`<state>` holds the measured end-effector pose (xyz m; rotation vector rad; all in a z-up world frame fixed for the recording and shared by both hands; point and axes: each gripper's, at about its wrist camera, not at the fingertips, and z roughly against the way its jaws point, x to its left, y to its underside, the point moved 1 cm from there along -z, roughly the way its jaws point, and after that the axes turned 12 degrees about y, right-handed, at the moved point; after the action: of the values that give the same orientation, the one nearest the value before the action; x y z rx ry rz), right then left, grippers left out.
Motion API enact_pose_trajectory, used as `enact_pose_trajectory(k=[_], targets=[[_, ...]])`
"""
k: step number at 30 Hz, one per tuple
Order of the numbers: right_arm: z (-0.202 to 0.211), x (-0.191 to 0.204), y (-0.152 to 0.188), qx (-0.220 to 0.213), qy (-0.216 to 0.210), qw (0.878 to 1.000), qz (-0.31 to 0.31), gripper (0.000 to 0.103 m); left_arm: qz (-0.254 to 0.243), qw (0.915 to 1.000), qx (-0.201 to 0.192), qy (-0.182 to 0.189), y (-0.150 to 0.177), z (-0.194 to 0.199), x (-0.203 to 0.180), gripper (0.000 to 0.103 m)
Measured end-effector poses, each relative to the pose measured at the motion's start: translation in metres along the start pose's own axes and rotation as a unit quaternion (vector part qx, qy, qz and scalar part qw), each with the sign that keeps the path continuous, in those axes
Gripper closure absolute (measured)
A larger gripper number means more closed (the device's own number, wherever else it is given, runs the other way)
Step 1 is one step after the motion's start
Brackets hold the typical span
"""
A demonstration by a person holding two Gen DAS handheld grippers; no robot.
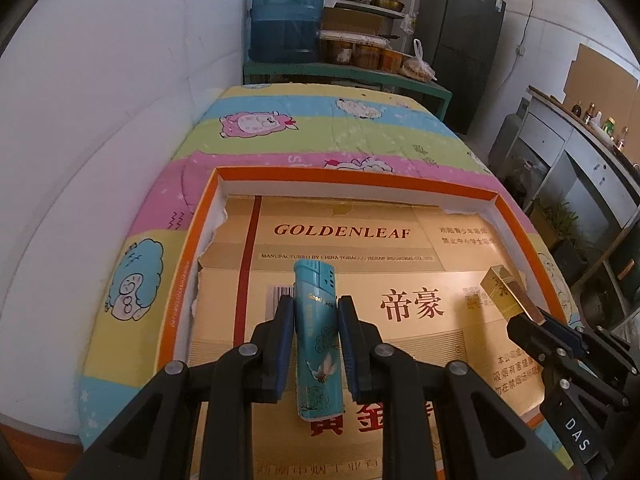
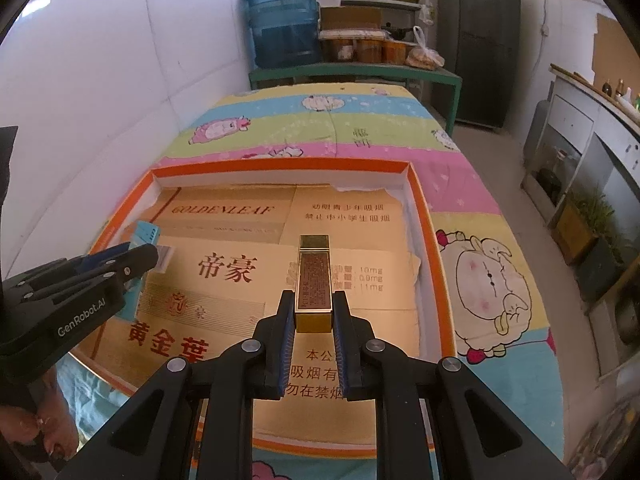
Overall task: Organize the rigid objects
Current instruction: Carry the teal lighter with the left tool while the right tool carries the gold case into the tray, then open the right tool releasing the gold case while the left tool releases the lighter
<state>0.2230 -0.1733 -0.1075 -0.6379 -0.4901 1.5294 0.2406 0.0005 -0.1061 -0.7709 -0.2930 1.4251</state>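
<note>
**Two tools, each holding a small rigid object above a shallow tray**

The left tool [image 1: 313, 304] is closed on a teal lighter [image 1: 318, 340], its blue pads pressing the lighter's two flat sides near mid-length. The right tool [image 2: 313, 300] is closed on a slim gold box [image 2: 314, 280], gripped at its near end with most of its length projecting forward. Both objects hang over the orange-rimmed tray [image 2: 424, 216], which rests on a bed covered by a cartoon-print quilt [image 2: 480, 280]; the tray floor is lined with flattened gold cartons [image 2: 224, 280].

Risks, as judged from this arrangement. The lighter is a smooth, glossy, printed plastic body, and it sits slightly tilted between the pads; a slackened grip could let it slide lengthwise and drop. The gold box has hard, mirror-like faces and sharp edges, and its short purchase leaves a long overhang, so contact of its far end with the tray floor could lever it out of the pads. The carton lining is overlapping sheets with raised, torn edges, and an object set across a seam may rock or rest crooked. The tray lies on soft bedding, not a firm tabletop, so downward pressure could tip or shift it. The two tools work near each other, and a crossing path could cause a collision.

Shapes: lighter, an elongated rounded prism; box, a narrow rectangular prism; tray, a low-walled rectangle with white inner walls.
</note>
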Motion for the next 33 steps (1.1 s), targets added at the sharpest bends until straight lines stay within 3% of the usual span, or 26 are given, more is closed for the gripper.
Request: enact_pose_trajectory(k=[6, 14, 18, 20, 21, 26, 33], targets=[[-0.010, 0.001, 0.002, 0.009, 0.001, 1.000, 0.000, 0.085, 0.008, 0.9997, 0.014, 0.017, 0.003, -0.014, 0.005, 0.080], [-0.021, 0.002, 0.004, 0.019, 0.006, 1.000, 0.000, 0.085, 0.019, 0.9985, 0.001, 0.052, 0.006, -0.015, 0.016, 0.079], [-0.023, 0.002, 0.007, 0.023, 0.007, 1.000, 0.000, 0.083, -0.007, 0.9992, 0.006, 0.039, 0.008, -0.015, 0.010, 0.065], [-0.022, 0.001, 0.008, 0.022, 0.009, 1.000, 0.000, 0.079, -0.024, 0.9988, 0.013, 0.041, 0.009, -0.016, 0.005, 0.049], [-0.022, 0.001, 0.008, 0.022, 0.009, 1.000, 0.000, 0.078, -0.028, 0.9988, 0.016, 0.036, 0.010, -0.015, 0.003, 0.034], [-0.015, -0.001, 0.010, 0.013, 0.010, 1.000, -0.001, 0.071, -0.031, 0.9989, 0.018, 0.030, 0.014, -0.011, 0.001, 0.033], [-0.003, -0.004, 0.012, 0.006, 0.012, 1.000, -0.004, 0.071, -0.014, 0.9987, 0.010, 0.049, 0.018, 0.006, 0.001, 0.033]])
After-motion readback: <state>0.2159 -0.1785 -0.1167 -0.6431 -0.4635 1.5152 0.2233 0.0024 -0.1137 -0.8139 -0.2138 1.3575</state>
